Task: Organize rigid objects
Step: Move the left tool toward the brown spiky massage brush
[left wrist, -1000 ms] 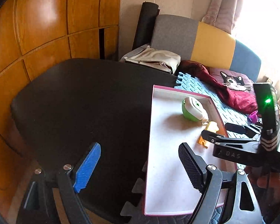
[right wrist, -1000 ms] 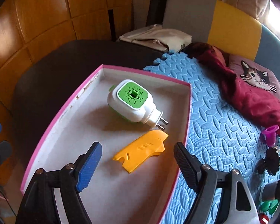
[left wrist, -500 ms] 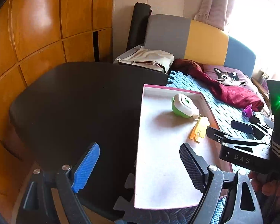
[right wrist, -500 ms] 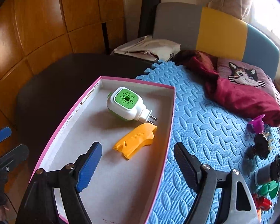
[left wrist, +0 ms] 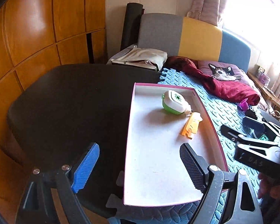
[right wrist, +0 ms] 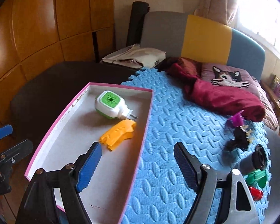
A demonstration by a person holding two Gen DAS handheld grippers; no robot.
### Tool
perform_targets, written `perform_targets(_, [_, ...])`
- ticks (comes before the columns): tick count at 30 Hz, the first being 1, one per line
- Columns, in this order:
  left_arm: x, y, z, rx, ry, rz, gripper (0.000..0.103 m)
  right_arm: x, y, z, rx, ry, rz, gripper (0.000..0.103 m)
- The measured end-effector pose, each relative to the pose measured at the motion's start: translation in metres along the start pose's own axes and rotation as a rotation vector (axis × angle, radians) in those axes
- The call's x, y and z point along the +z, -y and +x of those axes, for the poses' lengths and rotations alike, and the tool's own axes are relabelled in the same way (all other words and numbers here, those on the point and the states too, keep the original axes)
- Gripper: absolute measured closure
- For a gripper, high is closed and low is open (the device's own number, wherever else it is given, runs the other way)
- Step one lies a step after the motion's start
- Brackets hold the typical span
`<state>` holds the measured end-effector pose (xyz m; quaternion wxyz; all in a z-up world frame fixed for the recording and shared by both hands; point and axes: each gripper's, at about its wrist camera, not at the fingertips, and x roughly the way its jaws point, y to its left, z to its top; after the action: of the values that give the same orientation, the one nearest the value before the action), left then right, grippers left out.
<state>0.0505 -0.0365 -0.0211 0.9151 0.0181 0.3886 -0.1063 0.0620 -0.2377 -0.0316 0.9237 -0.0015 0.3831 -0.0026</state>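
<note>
While wooden wardrobe panels (left wrist: 37, 33) and a grey, yellow and blue headboard (right wrist: 203, 35) frame the room, a blue foam mat (right wrist: 177, 130) covers the bed beside a dark surface (left wrist: 71, 102). On the mat a pink-edged tray (right wrist: 57, 121) holds a green-and-white plug-in device (right wrist: 110, 104) and a yellow plastic piece (right wrist: 119, 134). Small items, a purple one (right wrist: 235, 119) and a green one (right wrist: 256, 177), lie well right. Both the left gripper (left wrist: 138, 166) and right gripper (right wrist: 137, 166) gape wide, empty.
</note>
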Motion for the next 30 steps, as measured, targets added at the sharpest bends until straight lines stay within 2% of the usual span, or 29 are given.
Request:
perform_targets(15, [-0.004, 0.020, 0.000, -0.015, -0.016, 0.052, 0.014, -0.012, 0.089, -0.047, -0.146, 0.070, 0.131, 0.022])
perform_targets(22, [-0.001, 0.027, 0.002, -0.047, -0.026, 0.048, 0.014, -0.019, 0.163, -0.079, -0.271, 0.130, 0.277, 0.022])
perform_targets(30, [0.006, 0.049, 0.000, -0.078, -0.017, 0.105, 0.014, -0.046, 0.258, -0.087, -0.393, 0.122, 0.481, 0.022])
